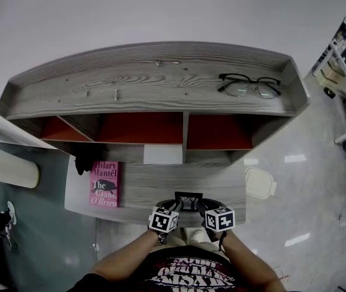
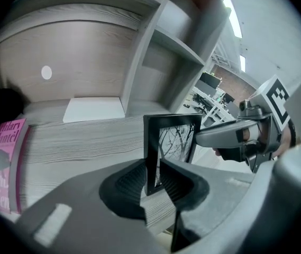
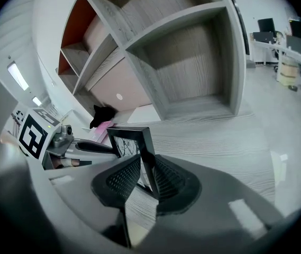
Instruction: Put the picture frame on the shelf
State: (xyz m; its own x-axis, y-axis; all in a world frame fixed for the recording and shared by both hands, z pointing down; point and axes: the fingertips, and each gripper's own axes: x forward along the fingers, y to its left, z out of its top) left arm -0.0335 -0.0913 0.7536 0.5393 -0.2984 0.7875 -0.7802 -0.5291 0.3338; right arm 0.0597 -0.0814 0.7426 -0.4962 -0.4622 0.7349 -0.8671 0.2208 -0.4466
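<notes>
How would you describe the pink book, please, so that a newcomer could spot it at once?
Find the grey wood-grain shelf unit and look at its wide front board, below the orange-backed compartments. At that board's left end the book lies flat beside a black object, the only pink thing there.

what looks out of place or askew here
Nothing spilled or damaged. Black-rimmed glasses lie atop the grey wooden shelf unit, and a dark object sits by the pink book's top corner. The left hand-held gripper and right hand-held gripper hold the black picture frame upright.
</notes>
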